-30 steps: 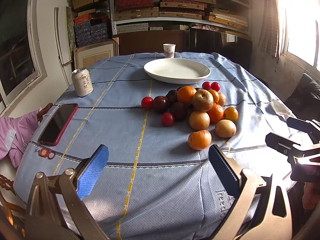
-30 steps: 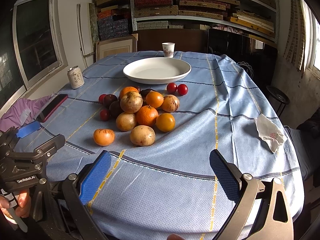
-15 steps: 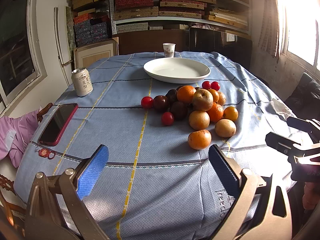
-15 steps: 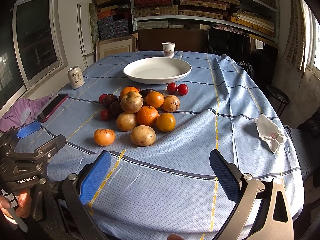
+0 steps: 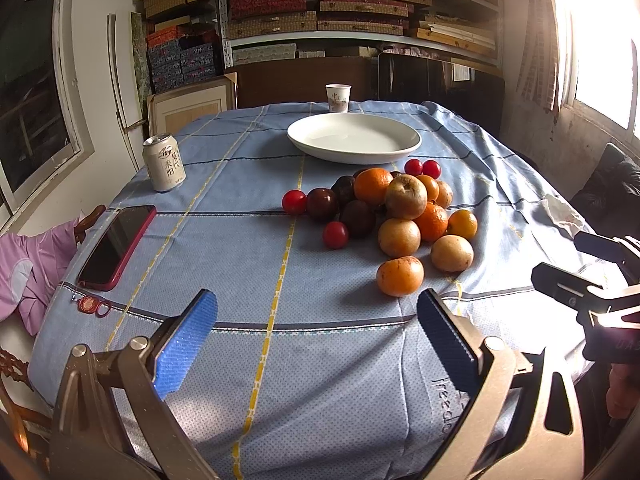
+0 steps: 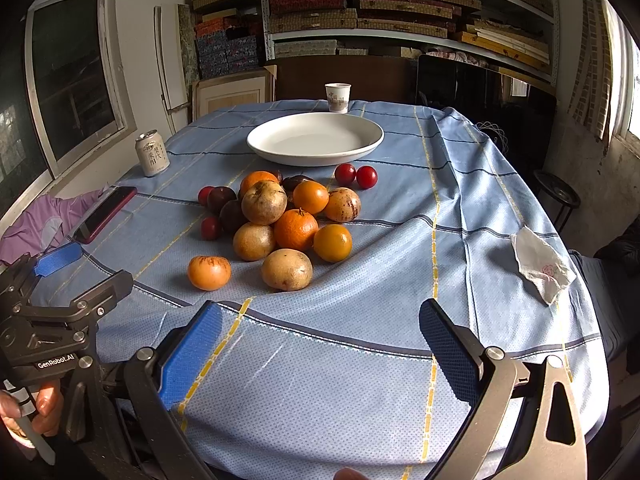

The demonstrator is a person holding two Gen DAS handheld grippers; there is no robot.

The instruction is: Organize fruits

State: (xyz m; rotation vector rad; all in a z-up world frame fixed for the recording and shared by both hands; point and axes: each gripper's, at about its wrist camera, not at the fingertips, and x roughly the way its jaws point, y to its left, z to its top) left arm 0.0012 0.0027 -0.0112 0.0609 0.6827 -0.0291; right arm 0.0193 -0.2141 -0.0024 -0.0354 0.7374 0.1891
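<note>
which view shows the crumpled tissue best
The right wrist view: the tissue lies whole and unobstructed on the cloth, its pink print visible. In the left wrist view it sits far off at the table's right edge, small and washed out by window glare.

**Room condition: cluttered storage and dining space**

White metal shelving [image 5: 360, 36] at 12 o'clock spans the rear wall, stacked with flat patterned boxes. Below it stands a dark brown wooden cabinet [image 5: 304, 82]. A white-framed window [image 6: 72, 76] occupies the plain white wall at 9 o'clock. A second, overexposed window [image 5: 600, 40] at 2 o'clock admits strong daylight beside a beige curtain [image 5: 538, 36]. A small black round stool [image 6: 558, 196] stands at 3 o'clock.
</note>
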